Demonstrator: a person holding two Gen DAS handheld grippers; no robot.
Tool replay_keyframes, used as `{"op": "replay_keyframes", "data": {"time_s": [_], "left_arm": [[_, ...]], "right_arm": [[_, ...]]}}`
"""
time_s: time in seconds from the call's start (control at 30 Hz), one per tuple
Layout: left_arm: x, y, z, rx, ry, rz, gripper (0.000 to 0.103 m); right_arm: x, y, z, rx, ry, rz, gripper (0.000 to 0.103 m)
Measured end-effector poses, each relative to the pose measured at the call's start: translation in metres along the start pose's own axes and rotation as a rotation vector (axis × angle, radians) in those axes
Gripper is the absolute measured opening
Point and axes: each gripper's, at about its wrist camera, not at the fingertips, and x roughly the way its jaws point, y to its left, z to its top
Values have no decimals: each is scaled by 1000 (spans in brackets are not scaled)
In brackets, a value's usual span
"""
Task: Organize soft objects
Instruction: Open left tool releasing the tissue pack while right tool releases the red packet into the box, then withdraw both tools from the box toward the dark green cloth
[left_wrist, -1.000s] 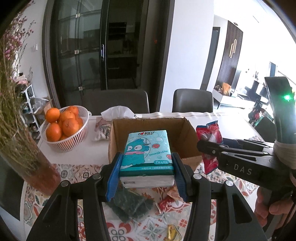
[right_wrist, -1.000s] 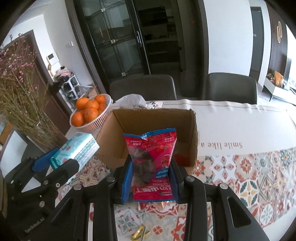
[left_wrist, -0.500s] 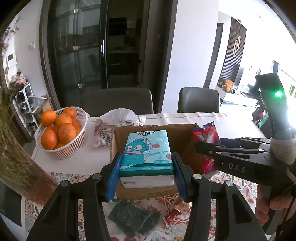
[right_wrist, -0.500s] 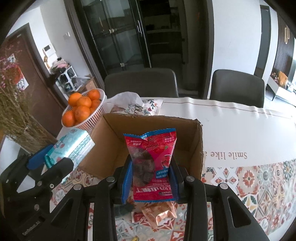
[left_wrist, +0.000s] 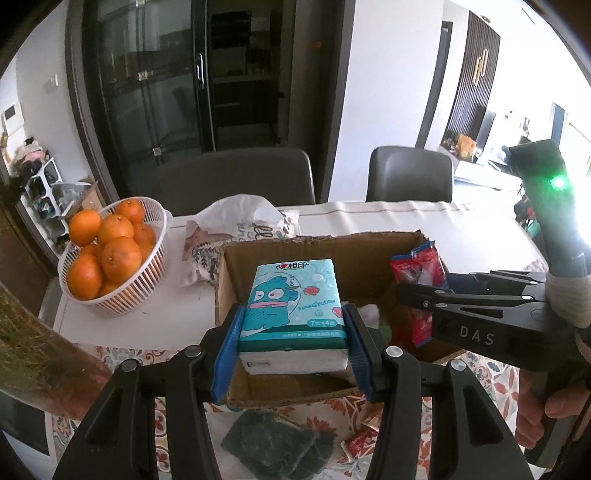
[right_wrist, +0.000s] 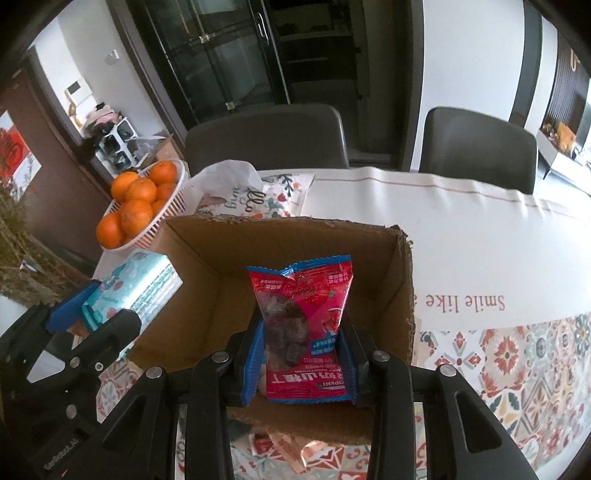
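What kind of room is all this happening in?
Most likely a home dining room: a dining table with a patterned cloth, two upholstered chairs pushed up to it, a white basket of oranges, and a dark glass-door cabinet behind.

cardboard box floor mostly hidden by tissue pack, vase cut off at frame edge

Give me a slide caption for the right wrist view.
Right hand-held gripper holds red snack packet over open cardboard box.
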Motion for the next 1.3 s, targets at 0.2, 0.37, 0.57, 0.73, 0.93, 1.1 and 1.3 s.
{"op": "replay_keyframes", "data": {"time_s": [0.2,0.37,0.57,0.73,0.93,1.1,1.3], "left_arm": [[9,0,1,-8,28,2,62],[2,-1,-3,-11,22,20,64],[-13,2,-10,-38,15,26,66],[-26,4,-15,-50,10,43,67],[-41,8,-25,-75,5,46,69],[-47,8,-35,-86,11,52,70],[-51,12,-51,-109,36,54,70]], "right_arm": [[5,-4,0,7,5,-17,60],[-4,-5,-2,17,-15,-49,60],[-20,-3,-9,28,-43,-53,60],[-35,3,-18,20,-70,-52,60],[-50,10,-32,32,-88,-50,60],[-58,12,-44,47,-93,-41,61],[-62,15,-58,48,-89,-57,61]]}}
